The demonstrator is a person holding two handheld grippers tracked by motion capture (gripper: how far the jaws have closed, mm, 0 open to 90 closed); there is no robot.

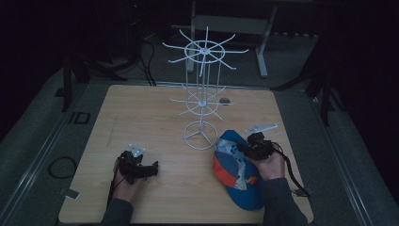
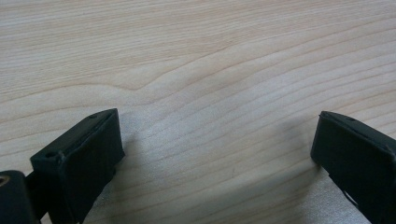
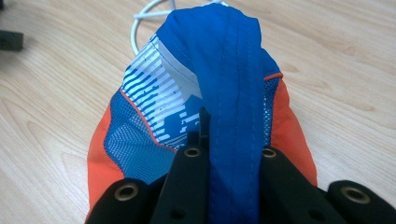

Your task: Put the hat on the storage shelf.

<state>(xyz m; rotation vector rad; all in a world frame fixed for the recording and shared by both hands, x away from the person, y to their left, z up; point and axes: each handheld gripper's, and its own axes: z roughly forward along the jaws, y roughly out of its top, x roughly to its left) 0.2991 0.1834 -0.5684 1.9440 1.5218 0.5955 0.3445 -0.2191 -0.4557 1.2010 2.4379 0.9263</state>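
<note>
Blue-and-orange fabric cap [image 3: 201, 107] — a fold of its blue cloth is pinched tight in the right hand-held gripper [image 3: 229, 154], lying at the tabletop's [image 1: 141, 117] near right. White wire display stand [image 1: 202, 94] rises just up and left of it, so the right hand is nearer. Left hand-held gripper [image 2: 215, 149] rests with jaws apart, nothing between. No legible writing — just a striped white print.

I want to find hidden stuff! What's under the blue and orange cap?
The cap lies on the wooden table, its blue fabric pinched in the right hand-held gripper. Only table shows around it. Anything beneath its crown is covered.
</note>
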